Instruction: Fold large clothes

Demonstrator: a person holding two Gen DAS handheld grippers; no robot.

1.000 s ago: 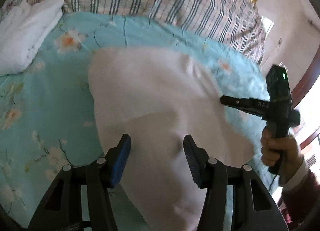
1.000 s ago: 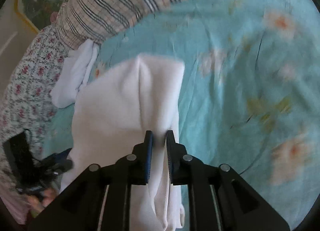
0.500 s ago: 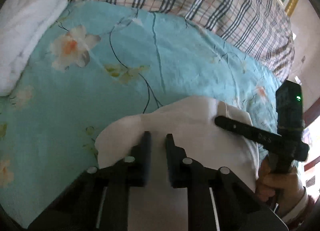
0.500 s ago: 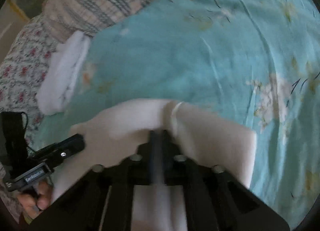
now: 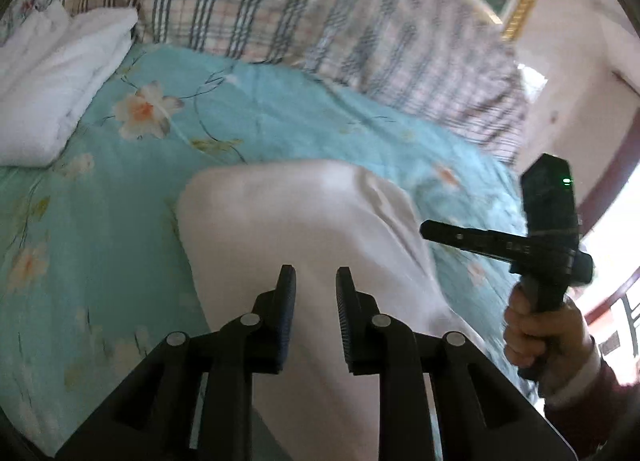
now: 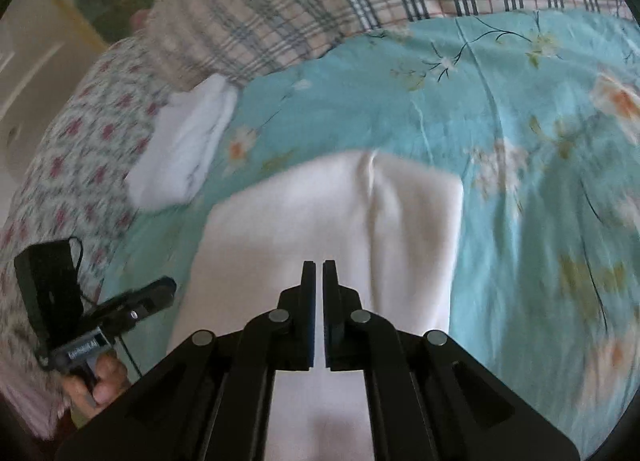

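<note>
A large white garment (image 5: 292, 221) lies folded over on the teal floral bedsheet (image 5: 100, 189); it also shows in the right wrist view (image 6: 328, 213). My left gripper (image 5: 316, 281) hovers over the garment's near part with its jaws partly open and nothing between them. My right gripper (image 6: 319, 273) is over the garment with its jaws nearly closed and a thin gap; no cloth shows between them. The right gripper also appears at the right in the left wrist view (image 5: 430, 227), and the left gripper appears in the right wrist view (image 6: 168, 287).
A folded white cloth pile (image 5: 52, 81) sits at the far left of the bed, also seen in the right wrist view (image 6: 188, 141). A plaid quilt (image 5: 280, 9) lies along the back. A floral pillow (image 6: 72, 149) is at the left.
My left gripper was shut on the garment half a second ago and has opened. Both grippers have pulled back, and the garment lies flatter with more of it in view.
</note>
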